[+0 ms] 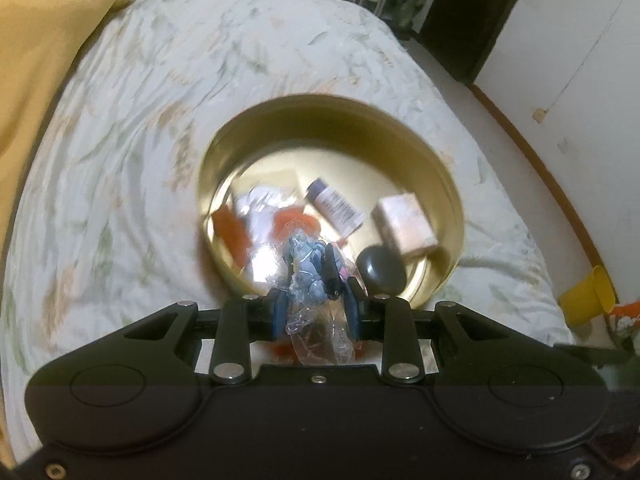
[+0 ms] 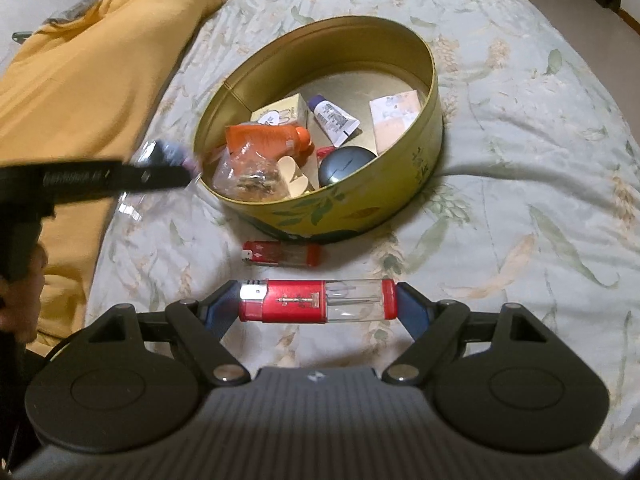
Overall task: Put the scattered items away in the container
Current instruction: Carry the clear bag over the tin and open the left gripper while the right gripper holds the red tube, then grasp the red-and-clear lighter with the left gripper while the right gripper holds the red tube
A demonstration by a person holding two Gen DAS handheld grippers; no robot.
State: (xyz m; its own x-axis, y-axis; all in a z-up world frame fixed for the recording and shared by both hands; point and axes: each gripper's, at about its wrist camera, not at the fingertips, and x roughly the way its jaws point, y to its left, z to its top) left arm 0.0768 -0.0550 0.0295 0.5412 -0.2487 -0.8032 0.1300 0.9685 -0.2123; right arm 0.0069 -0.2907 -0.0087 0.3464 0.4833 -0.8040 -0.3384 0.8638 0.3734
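A round gold tin (image 2: 420, 148) sits on the bed with several items in it: an orange bottle (image 2: 272, 138), a white tube (image 2: 334, 118), a pink box (image 2: 394, 118) and a dark round case (image 2: 346, 166). My left gripper (image 1: 314, 280) is shut on a crumpled clear bag with bluish contents (image 1: 308, 264), just over the tin's (image 1: 452, 204) near rim. In the right wrist view the left gripper (image 2: 176, 168) reaches in beside the tin's left wall. My right gripper (image 2: 318, 300) is shut endwise on a red lighter (image 2: 296, 300). A second red lighter (image 2: 282, 254) lies in front of the tin.
The bed has a pale leaf-patterned cover (image 2: 520, 200). A mustard-yellow blanket (image 2: 88, 80) lies along its left side. A person's hand (image 2: 20, 296) holds the left gripper's handle. Beyond the bed are floor, a white wall and a yellow bin (image 1: 586, 294).
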